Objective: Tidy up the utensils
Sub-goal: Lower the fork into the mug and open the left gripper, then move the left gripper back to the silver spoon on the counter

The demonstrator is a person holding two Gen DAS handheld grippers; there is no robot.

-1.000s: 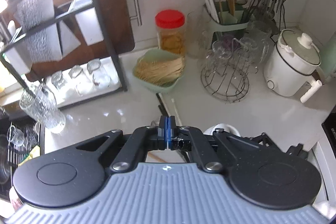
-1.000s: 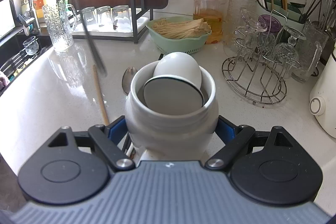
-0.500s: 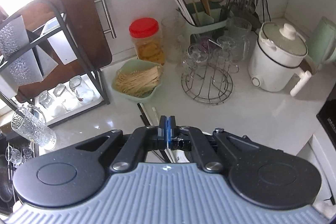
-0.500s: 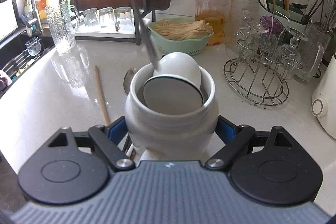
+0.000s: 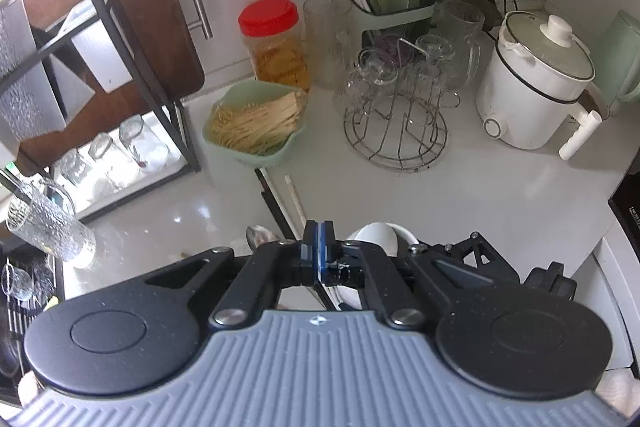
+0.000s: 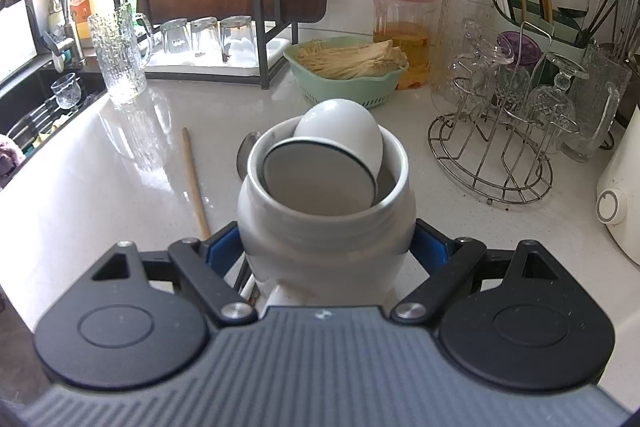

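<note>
A white kitchen counter (image 6: 120, 163) runs into a tiled corner, with a sink at the far left.

The right gripper (image 6: 326, 247) clamps a white ceramic jar (image 6: 324, 227) between its blue pads, one pressed to each side of the jar's belly. The jar stands upright on the counter, and a white ladle-like scoop with a dark-rimmed bowl (image 6: 336, 159) leans inside its mouth. Just behind the jar lies a metal spoon (image 6: 245, 151), mostly hidden by it; to the jar's left a single wooden chopstick (image 6: 194, 179) lies flat on the counter.

The left gripper (image 5: 318, 247) hangs above the same spot with its jaws pressed fully together; whether anything thin is pinched between them cannot be told. Past its fingertips, black and white chopsticks (image 5: 280, 199) lie loose on the counter, running toward a green bowl of dried noodles (image 5: 256, 127).

Farther out stand a red-lidded jar (image 5: 276, 43), a wire rack of upturned glasses (image 5: 396, 111), a green utensil caddy holding chopsticks (image 5: 388, 7), and a white electric pot (image 5: 536, 87). At the left, a black shelf (image 5: 120, 75) shelters upturned tumblers, and a ribbed glass mug (image 5: 48, 223) stands near the sink edge.
</note>
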